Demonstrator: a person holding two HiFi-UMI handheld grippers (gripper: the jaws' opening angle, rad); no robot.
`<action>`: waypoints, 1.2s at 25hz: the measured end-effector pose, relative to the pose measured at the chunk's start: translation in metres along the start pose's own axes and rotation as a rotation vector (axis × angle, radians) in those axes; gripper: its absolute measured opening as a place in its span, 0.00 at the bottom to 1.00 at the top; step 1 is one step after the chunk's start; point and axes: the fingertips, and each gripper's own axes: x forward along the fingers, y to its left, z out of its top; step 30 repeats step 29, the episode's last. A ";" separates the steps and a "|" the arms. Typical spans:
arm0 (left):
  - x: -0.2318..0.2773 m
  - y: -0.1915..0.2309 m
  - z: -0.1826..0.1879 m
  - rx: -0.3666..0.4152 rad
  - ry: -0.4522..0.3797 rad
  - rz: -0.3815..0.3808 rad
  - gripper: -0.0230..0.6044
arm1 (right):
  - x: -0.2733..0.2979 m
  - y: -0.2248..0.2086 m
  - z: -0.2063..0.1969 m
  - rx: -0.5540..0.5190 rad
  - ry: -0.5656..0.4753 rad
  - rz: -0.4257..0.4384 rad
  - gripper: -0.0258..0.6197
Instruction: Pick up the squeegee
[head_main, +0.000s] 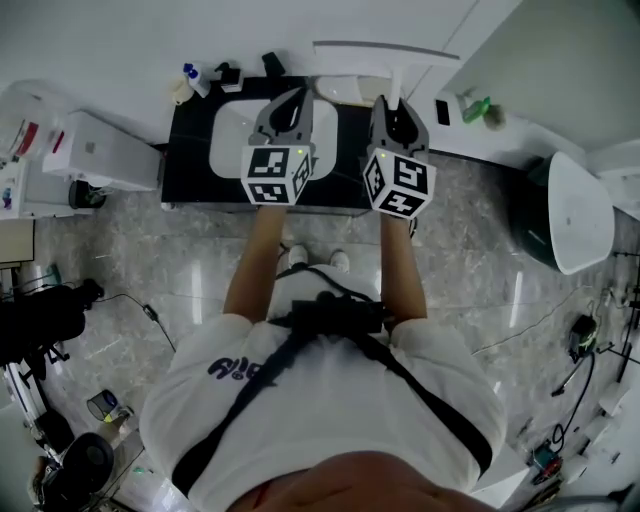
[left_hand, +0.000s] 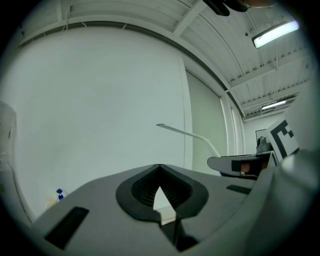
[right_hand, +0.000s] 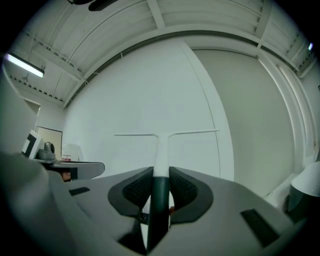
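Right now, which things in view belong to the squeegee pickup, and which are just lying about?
Job: squeegee; right gripper, shut on its handle.
Lying about: spray bottle; green item; sink; left gripper, shut and empty.

Bright, even, cool light fills every view. A ceiling strip light (left_hand: 277, 34) glares white in the left gripper view, and pale streaks shine on the polished floor (head_main: 200, 285). Both gripper views bend and darken toward their round edges. The left gripper (left_hand: 160, 170), close to the lens, looks soft.
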 end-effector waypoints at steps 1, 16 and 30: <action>-0.003 0.001 0.006 0.005 -0.009 0.006 0.05 | -0.003 0.003 0.008 -0.008 -0.018 0.002 0.20; -0.032 0.012 0.035 0.057 -0.051 0.061 0.05 | -0.019 0.033 0.039 -0.054 -0.086 0.002 0.20; -0.051 0.018 0.033 0.044 -0.056 0.029 0.05 | -0.030 0.049 0.036 -0.067 -0.085 -0.028 0.20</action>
